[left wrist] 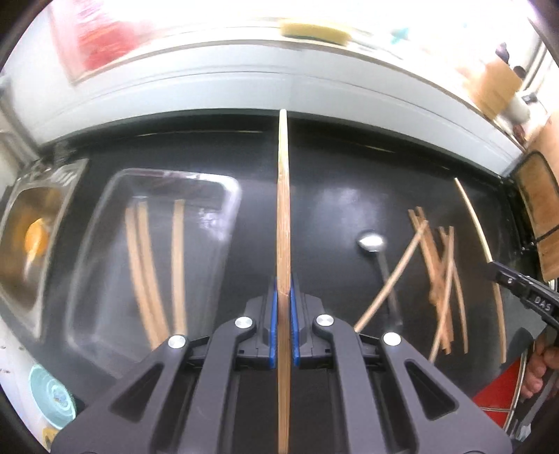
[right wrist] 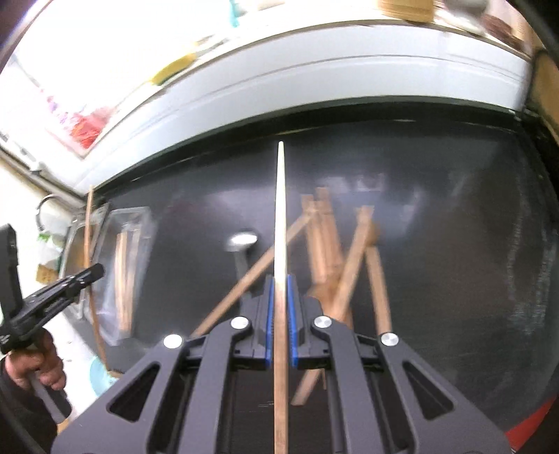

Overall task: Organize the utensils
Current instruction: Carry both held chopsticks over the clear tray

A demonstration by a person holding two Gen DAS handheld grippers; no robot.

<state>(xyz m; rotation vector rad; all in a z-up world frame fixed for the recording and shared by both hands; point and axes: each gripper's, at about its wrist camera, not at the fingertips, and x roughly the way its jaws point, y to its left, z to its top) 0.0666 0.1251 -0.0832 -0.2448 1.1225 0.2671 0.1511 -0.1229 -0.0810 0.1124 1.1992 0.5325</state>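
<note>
My left gripper (left wrist: 283,291) is shut on a wooden chopstick (left wrist: 283,209) that points away over the black countertop. To its left lies a clear tray (left wrist: 223,195) with three chopsticks (left wrist: 146,265) inside. My right gripper (right wrist: 281,291) is shut on a paler chopstick (right wrist: 280,209), above a loose pile of chopsticks (right wrist: 328,244) and a metal spoon (right wrist: 241,244). The left wrist view shows that pile (left wrist: 440,265), the spoon (left wrist: 372,242), and the right gripper (left wrist: 494,269) holding its chopstick (left wrist: 478,227) at the far right.
A steel sink (left wrist: 31,216) holding an orange item sits left of the tray. A white ledge (left wrist: 244,94) runs along the back of the counter, with a yellow sponge (left wrist: 314,31) on it. A teal plate (left wrist: 49,394) lies at the lower left. A wooden board (left wrist: 539,216) stands at the right.
</note>
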